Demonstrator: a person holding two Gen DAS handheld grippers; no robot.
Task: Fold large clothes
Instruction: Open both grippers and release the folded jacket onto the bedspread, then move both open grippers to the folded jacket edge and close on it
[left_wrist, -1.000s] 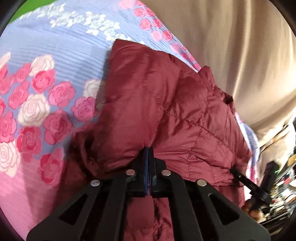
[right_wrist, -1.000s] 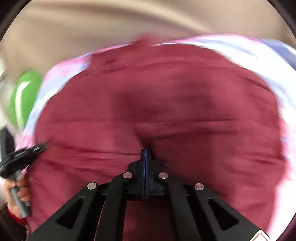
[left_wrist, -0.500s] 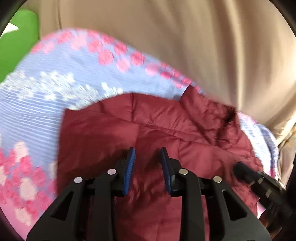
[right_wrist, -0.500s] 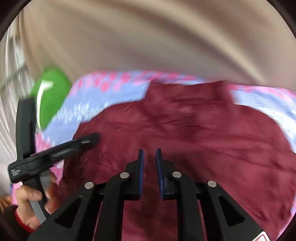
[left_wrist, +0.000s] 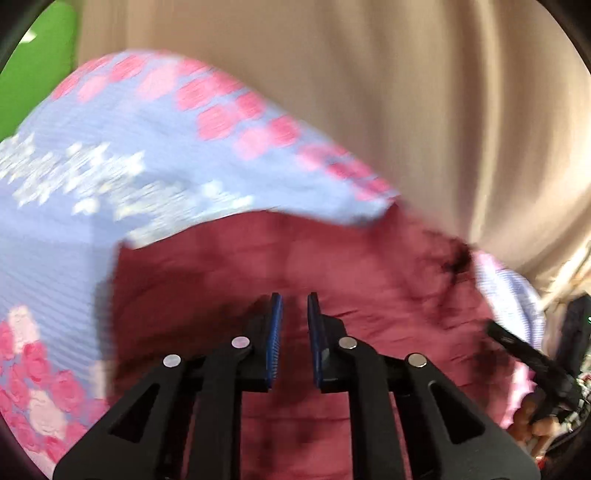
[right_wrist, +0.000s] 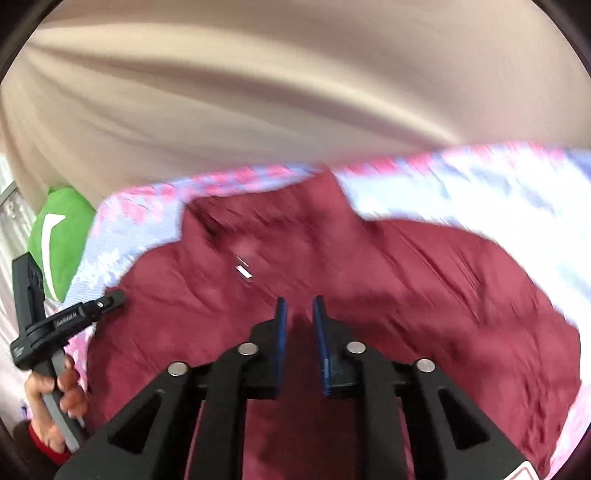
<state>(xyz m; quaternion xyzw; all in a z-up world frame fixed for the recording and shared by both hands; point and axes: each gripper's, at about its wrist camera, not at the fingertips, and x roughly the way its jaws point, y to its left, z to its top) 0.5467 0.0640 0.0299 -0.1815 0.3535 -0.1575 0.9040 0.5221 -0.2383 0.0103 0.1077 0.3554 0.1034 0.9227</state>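
Note:
A dark red quilted jacket (left_wrist: 229, 266) lies spread on a bed with a blue and pink rose-patterned cover (left_wrist: 92, 155). It also shows in the right wrist view (right_wrist: 424, 295), collar towards the far edge. My left gripper (left_wrist: 294, 301) is open and empty above the jacket. My right gripper (right_wrist: 300, 304) is open and empty above the jacket's middle. The left gripper shows at the left of the right wrist view (right_wrist: 110, 299); the right gripper shows at the right of the left wrist view (left_wrist: 498, 332). Both views are blurred.
A beige curtain (right_wrist: 258, 92) hangs behind the bed. A green object (right_wrist: 62, 229) lies at the bed's far left corner and shows in the left wrist view (left_wrist: 33, 74). Clutter shows at the right edge (left_wrist: 576, 387).
Both grippers were shut on the jacket a second ago. They have opened, let go and lifted back. The jacket now lies flat on the bed.

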